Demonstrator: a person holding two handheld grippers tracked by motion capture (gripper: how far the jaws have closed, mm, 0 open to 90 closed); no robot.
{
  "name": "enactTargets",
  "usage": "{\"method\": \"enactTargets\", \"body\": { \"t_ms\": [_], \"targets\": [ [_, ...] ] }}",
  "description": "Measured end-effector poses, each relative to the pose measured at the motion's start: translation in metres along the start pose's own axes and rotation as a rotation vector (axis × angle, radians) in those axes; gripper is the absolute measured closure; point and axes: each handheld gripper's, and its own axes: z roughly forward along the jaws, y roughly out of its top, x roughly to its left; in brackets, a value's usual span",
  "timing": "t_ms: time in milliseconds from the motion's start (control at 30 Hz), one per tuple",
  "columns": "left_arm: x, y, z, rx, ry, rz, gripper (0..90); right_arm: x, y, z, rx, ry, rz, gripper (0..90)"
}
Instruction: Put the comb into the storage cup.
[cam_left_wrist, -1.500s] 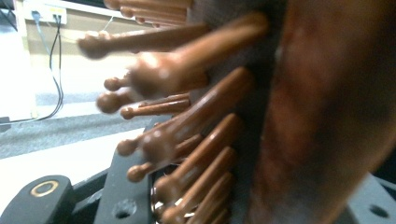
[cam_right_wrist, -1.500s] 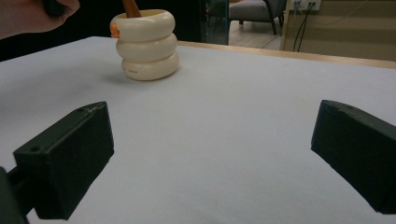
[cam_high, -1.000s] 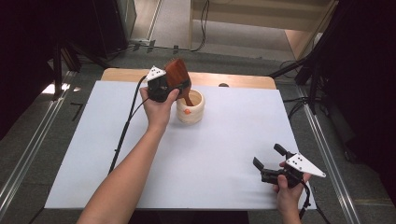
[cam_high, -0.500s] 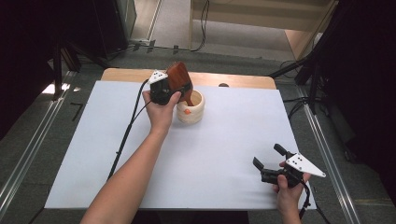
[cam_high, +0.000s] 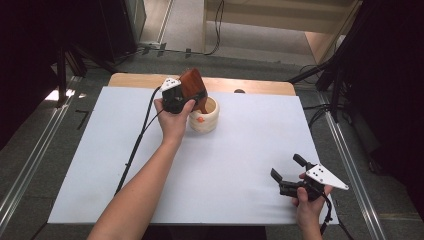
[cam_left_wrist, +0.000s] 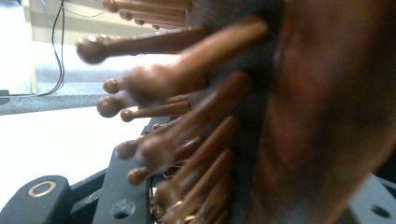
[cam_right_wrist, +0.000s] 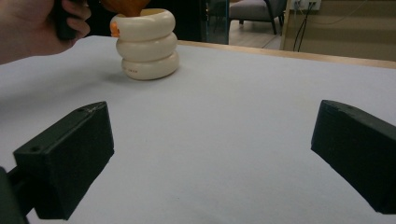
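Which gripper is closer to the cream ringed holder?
The left. The left gripper is right at the cream ringed holder, holding a wooden hairbrush over its rim. The right gripper sits open, far off near the table's front edge.

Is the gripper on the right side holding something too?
No, the right gripper has its jaws wide apart over the bare white table, with nothing between them.

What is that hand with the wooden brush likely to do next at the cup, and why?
Probably ease the brush a little further down into the cream ringed cup. The left gripper is shut on the brush, whose narrow end already sits in the cup's mouth, while its head leans up and outward. The right gripper waits open, far off on the white table cover.
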Motion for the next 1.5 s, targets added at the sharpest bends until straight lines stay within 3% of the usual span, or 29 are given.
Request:
{"method": "enactTargets", "body": {
  "t_ms": [300, 567, 733, 833, 900, 1067, 1500],
  "targets": [
    [0.0054, 0.0029, -0.0029, 0.010, 0.030, -0.012, 44.3, 0.0004, 0.0000, 0.0006, 0.002, 0.002, 0.000, 0.0],
    [0.0063, 0.0022, -0.0035, 0.028, 0.022, -0.002, 34.6, 0.0001, 0.0000, 0.0010, 0.001, -0.001, -0.008, 0.0],
    [0.0055, 0.0022, -0.0040, 0.035, 0.010, 0.001, 24.9, 0.0001, -0.0001, 0.0010, 0.000, 0.000, -0.004, 0.0],
    [0.0050, 0.0021, -0.0040, 0.045, 0.016, 0.005, 13.6, 0.0000, -0.0001, 0.0011, 0.001, 0.000, -0.006, 0.0],
    [0.0048, 0.0019, -0.0043, 0.047, 0.012, 0.011, 13.5, 0.0000, -0.0002, 0.0014, -0.001, 0.000, -0.007, 0.0],
    [0.0048, 0.0026, -0.0053, 0.062, 0.031, 0.006, 1.6, 0.0000, -0.0002, 0.0014, 0.001, 0.000, -0.006, 0.0],
    [0.0066, -0.0001, -0.0075, 0.073, 0.029, 0.022, 1.3, 0.0003, -0.0002, 0.0017, 0.001, 0.001, -0.006, 0.0]
  ]
}}
